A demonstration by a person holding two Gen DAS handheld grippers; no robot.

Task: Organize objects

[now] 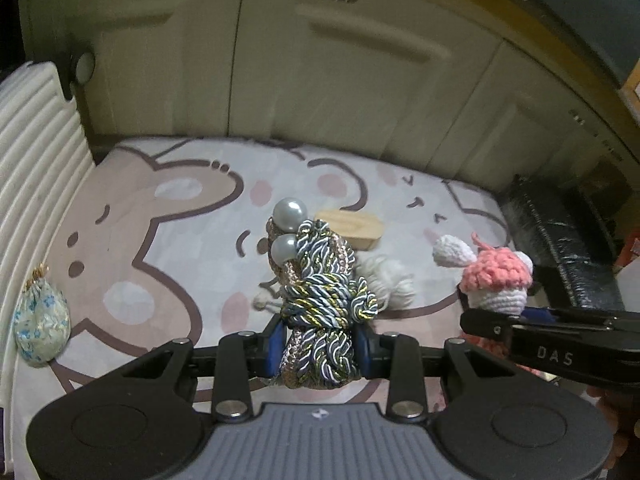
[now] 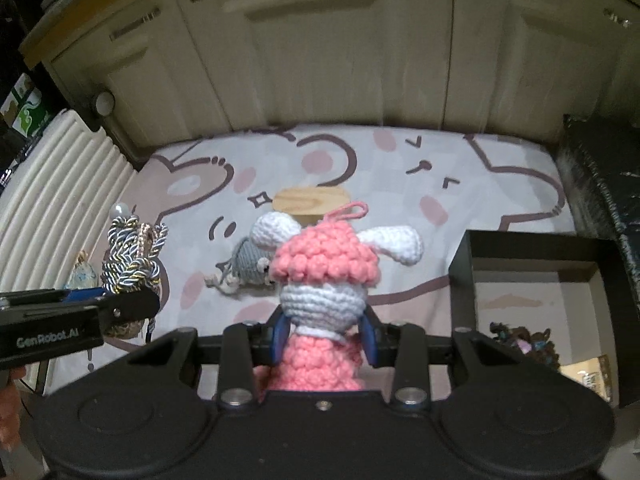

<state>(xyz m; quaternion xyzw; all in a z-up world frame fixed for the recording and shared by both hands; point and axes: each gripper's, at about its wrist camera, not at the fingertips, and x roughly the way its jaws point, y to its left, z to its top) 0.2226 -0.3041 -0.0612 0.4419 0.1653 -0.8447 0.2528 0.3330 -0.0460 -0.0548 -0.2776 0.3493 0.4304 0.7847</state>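
- The left gripper [image 1: 320, 344] is clenched on a knotted cord ornament [image 1: 324, 292], a bundle of blue, gold and silver twisted rope with two grey pearl beads [image 1: 290, 212] at its top. The blue pads press both sides of the bundle, which stands upright above the mat.
- The right gripper [image 2: 326, 338] grasps a crocheted doll [image 2: 324, 276] around its neck. The doll has a pink bobbled cap, white ears, a white head and a pink body, and a pink loop [image 2: 352, 210] rises from the cap.
- In the left wrist view, the doll [image 1: 496, 280] shows at the right, with the right gripper's black finger just below it.
- A cartoon-printed mat [image 2: 500, 216] covers the surface in front of cream cabinet doors [image 2: 320, 60].
- On the mat lie a wooden block [image 2: 310, 202] and, nearer, a small grey crocheted toy [image 2: 250, 266] with a pale cord at its end. Both are partly hidden behind the doll.
- A floral fabric pouch [image 1: 40, 324] sits at the mat's left edge, beside a white ribbed panel [image 1: 36, 160].
- A black open box [image 2: 532, 292] stands at the right and holds a dark tangled item [image 2: 524, 344], too blurred to identify.
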